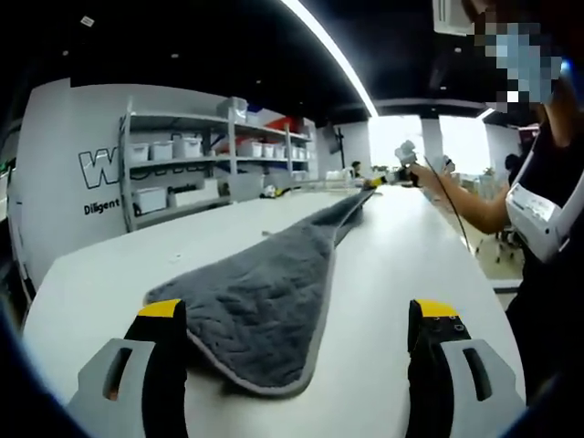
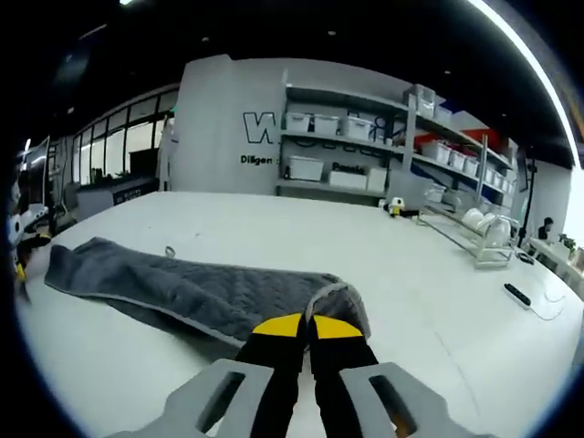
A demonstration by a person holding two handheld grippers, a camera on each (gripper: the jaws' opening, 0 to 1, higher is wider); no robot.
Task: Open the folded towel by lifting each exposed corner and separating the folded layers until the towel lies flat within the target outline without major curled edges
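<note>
A grey quilted towel (image 1: 265,301) lies stretched in a long folded strip on the white table (image 1: 401,246). My left gripper (image 1: 299,315) is open, its yellow-tipped jaws wide apart around the towel's near end, which rests by the left jaw. At the strip's far end a person's hand holds my right gripper (image 1: 406,164). In the right gripper view the towel (image 2: 182,287) runs off to the left, and my right gripper (image 2: 306,326) is shut on its curled grey-bound edge. The other gripper (image 2: 20,265) shows faintly at the towel's far left end.
Shelves with white bins (image 1: 173,151) stand by the wall behind the table. In the right gripper view a wire rack (image 2: 479,239) and a small black object (image 2: 517,294) sit on the table's right side. A person (image 1: 547,210) stands along the table's right edge.
</note>
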